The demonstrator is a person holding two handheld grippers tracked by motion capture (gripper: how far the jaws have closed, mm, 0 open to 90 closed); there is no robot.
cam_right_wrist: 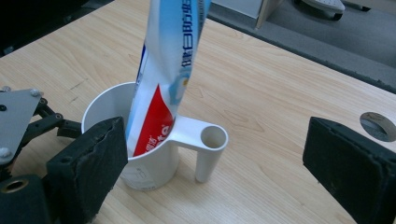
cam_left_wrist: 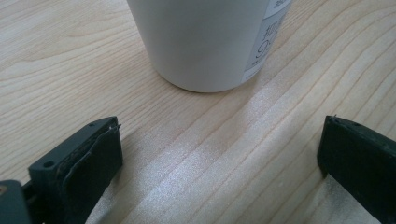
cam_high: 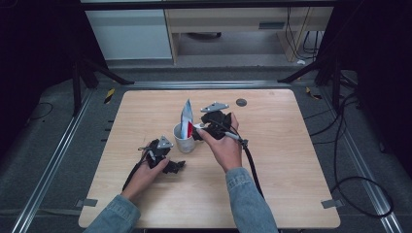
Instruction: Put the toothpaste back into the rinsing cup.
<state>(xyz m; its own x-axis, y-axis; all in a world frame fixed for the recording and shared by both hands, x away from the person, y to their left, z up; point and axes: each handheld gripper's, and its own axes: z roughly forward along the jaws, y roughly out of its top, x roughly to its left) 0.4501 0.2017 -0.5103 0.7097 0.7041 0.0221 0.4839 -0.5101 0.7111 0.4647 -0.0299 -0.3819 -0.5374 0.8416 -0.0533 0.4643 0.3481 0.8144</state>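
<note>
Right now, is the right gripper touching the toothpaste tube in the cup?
Apart. The right gripper view shows the right gripper with jaws wide open, and the toothpaste tube stands in the white cup beyond them, pressed by neither pad.

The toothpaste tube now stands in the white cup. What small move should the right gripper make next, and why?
Probably draw the right gripper back and away: its jaws stand wide open, the blue, white and red toothpaste tube leans inside the white plastic cup, and nothing is between the jaws to hold.

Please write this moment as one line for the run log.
toothpaste tube: upright in white cup | right gripper: open, beside cup | left gripper: open, empty, facing cup
</note>
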